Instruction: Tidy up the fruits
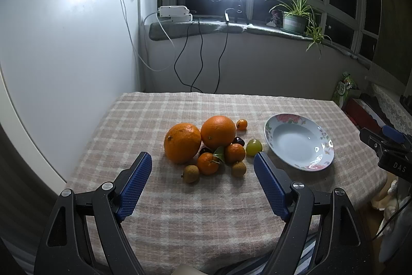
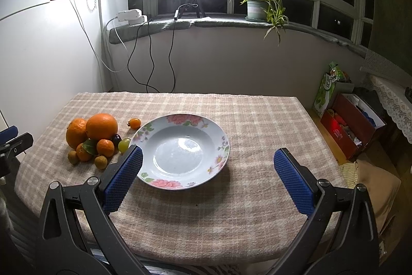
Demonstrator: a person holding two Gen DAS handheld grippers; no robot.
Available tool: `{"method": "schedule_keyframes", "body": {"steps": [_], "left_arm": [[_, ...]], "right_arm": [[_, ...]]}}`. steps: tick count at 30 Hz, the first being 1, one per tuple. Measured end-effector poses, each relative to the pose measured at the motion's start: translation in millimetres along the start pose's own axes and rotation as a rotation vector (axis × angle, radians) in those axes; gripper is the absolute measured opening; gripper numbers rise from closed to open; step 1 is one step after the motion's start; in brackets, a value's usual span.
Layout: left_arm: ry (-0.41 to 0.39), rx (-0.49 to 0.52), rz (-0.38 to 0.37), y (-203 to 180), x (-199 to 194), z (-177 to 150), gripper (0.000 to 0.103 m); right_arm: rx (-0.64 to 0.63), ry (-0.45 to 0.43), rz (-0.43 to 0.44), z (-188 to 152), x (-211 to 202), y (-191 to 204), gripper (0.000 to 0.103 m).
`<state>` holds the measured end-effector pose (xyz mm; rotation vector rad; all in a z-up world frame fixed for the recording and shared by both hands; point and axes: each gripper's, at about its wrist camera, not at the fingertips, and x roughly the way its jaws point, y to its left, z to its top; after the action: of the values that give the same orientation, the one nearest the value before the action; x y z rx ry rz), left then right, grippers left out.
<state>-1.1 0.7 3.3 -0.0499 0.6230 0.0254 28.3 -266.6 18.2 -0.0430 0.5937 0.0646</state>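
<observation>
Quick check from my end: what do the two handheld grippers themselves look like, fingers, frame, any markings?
Both match. The left gripper and right gripper have black angular frames with triangular cut-outs and silver pivot screws. Each carries two flat blue pads with a fine dotted grip texture. Seen from the left wrist camera, the right gripper's black body bears white letters "DAS". No cables or sleeves are clearly visible.

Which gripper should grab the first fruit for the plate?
Probably the left gripper: it is open and the fruit pile, like the near tangerine, lies straight between its fingers. The right gripper, also open, faces the empty plate.
</observation>
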Motion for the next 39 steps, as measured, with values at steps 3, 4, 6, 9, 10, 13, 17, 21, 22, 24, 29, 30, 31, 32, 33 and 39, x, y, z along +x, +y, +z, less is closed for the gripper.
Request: {"method": "schedule_keyframes", "body": {"steps": [3, 4, 6, 9, 10, 13, 17, 21, 22, 24, 29, 30, 31, 32, 33, 39], "left_arm": [[0.001, -0.002, -0.001, 1, 1, 0, 0.082], [0.003, -0.003, -0.001, 1, 1, 0, 0.082], [0.004, -0.005, -0.002, 2, 3, 0, 0.082], [0.008, -0.007, -0.003, 3, 4, 0, 0.082], [0.01, -0.008, -0.005, 4, 6, 0, 0.082], [0.014, -0.012, -0.006, 5, 9, 0, 0.082], [0.024, -0.016, -0.01, 7, 15, 0, 0.082], [0.034, -0.028, -0.02, 11, 21, -1, 0.082], [0.037, -0.037, -0.025, 14, 23, -1, 0.082], [0.047, -0.052, -0.037, 18, 27, -1, 0.082], [0.07, -0.098, -0.067, 31, 39, -2, 0.082], [0.073, -0.104, -0.072, 33, 40, -2, 0.082], [0.076, -0.111, -0.077, 35, 42, -3, 0.082], [0.079, -0.116, -0.084, 37, 44, -3, 0.082], [0.085, -0.124, -0.092, 40, 46, -3, 0.081], [0.112, -0.181, -0.129, 55, 60, -4, 0.081]], "right_arm": [[0.0, 0.001, 0.001, 0, 0, 0, 0.103], [-0.002, 0.002, 0.001, 0, 1, 1, 0.103], [-0.002, 0.004, 0.002, -1, 1, 2, 0.103], [-0.003, 0.01, 0.005, -2, 4, 4, 0.103], [-0.004, 0.013, 0.008, -2, 7, 4, 0.103], [-0.007, 0.016, 0.012, -1, 10, 4, 0.103], [-0.014, 0.024, 0.02, -1, 15, 6, 0.103], [-0.018, 0.032, 0.055, 0, 23, 9, 0.103], [-0.018, 0.035, 0.077, 1, 26, 11, 0.103], [-0.02, 0.04, 0.113, 2, 32, 14, 0.103], [-0.009, 0.048, 0.184, 3, 47, 21, 0.103], [-0.007, 0.054, 0.196, 4, 50, 22, 0.103], [-0.008, 0.066, 0.216, 5, 54, 24, 0.103], [-0.011, 0.074, 0.229, 5, 57, 26, 0.103], [-0.014, 0.081, 0.239, 6, 60, 28, 0.103], [-0.052, 0.124, 0.306, 20, 74, 45, 0.103]]}}
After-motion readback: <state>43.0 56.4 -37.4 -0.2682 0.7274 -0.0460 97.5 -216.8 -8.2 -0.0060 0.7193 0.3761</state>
